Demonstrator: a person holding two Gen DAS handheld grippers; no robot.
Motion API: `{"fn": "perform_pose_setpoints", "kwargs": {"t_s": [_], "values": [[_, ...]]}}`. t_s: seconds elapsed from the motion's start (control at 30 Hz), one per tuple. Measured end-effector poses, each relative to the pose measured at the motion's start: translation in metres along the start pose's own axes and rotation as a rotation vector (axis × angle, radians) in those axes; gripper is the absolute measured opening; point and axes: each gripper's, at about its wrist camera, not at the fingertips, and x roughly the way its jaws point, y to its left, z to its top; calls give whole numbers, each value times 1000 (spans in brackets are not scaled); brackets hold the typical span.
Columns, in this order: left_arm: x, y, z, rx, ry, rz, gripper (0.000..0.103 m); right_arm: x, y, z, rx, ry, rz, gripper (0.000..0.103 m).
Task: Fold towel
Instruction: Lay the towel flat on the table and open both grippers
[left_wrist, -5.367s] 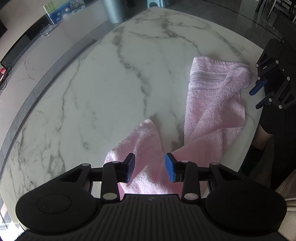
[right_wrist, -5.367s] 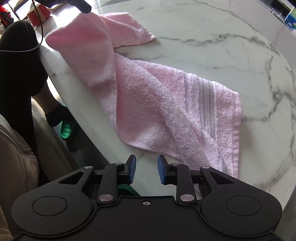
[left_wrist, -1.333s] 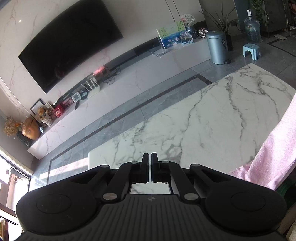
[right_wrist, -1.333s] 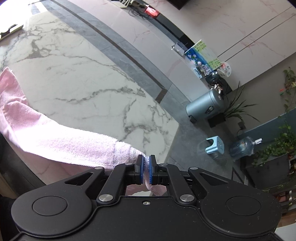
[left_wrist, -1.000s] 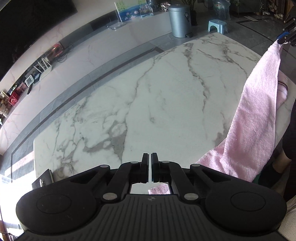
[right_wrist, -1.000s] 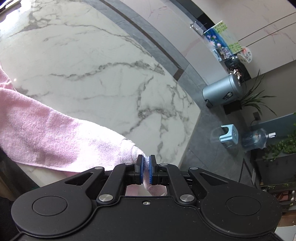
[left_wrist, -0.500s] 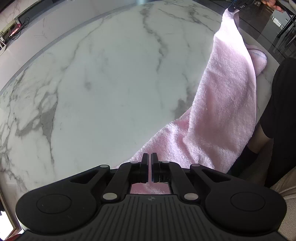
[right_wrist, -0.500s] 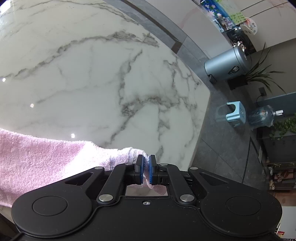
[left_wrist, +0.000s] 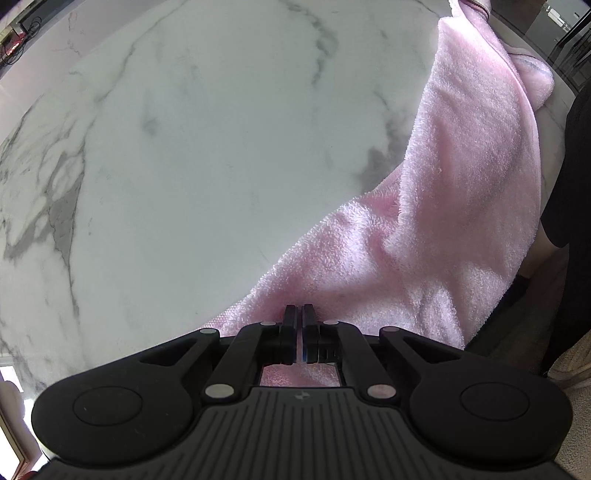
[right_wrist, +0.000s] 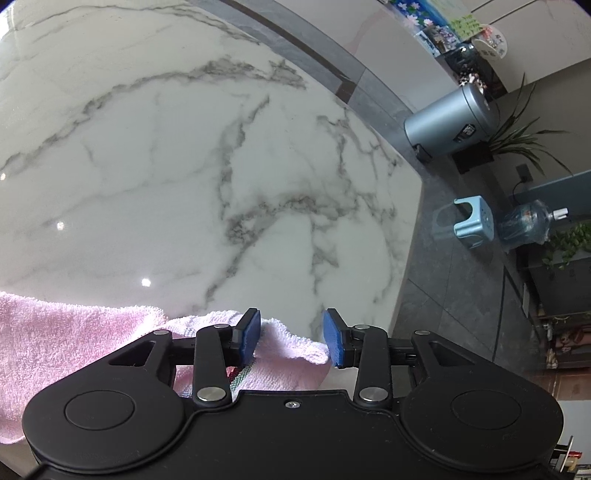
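- right now, nearest the lens in the left wrist view, the left hand-held gripper (left_wrist: 299, 332) has its jaws pressed together on the near edge of the pink towel (left_wrist: 436, 229), so that end is pinched and held.
- in the right wrist view, the right hand-held gripper (right_wrist: 291, 338) stands with its blue pads (right_wrist: 248, 335) spread apart; a pale corner of the towel (right_wrist: 288, 343) lies loose between them, touching the left pad but not clamped.
- just beyond the left gripper, the towel runs away in a long, rumpled band along the near side of the marble table (left_wrist: 192, 147), part of it resting on the top and part sagging over the edge towards the person's dark clothing (left_wrist: 576, 155).
- further out, the far end of the band bunches up near the table's right rim (whether it lies flat there cannot be told).
- well past the table in the right view are a grey bin (right_wrist: 448, 125), a small blue stool (right_wrist: 472, 221) and a water bottle (right_wrist: 532, 225) on the floor.
- judged from this, the fold is at an early stage: the towel looks stretched out lengthwise and partly laid down, one corner seemingly let go, with no neat fold visible yet; smoothing it and bringing end to end is still to do.
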Motion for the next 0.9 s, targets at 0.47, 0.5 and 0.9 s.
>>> {"fn": "perform_pose_setpoints", "kwargs": {"t_s": [0.47, 0.5, 0.9], "values": [[11, 45, 51, -71, -64, 158, 2, -12, -3, -15, 5, -61, 7, 41], [11, 48, 52, -82, -68, 164, 2, -12, -2, -18, 3, -58, 11, 41], [-26, 27, 27, -21, -93, 117, 28, -20, 15, -57, -23, -33, 63, 42]]}}
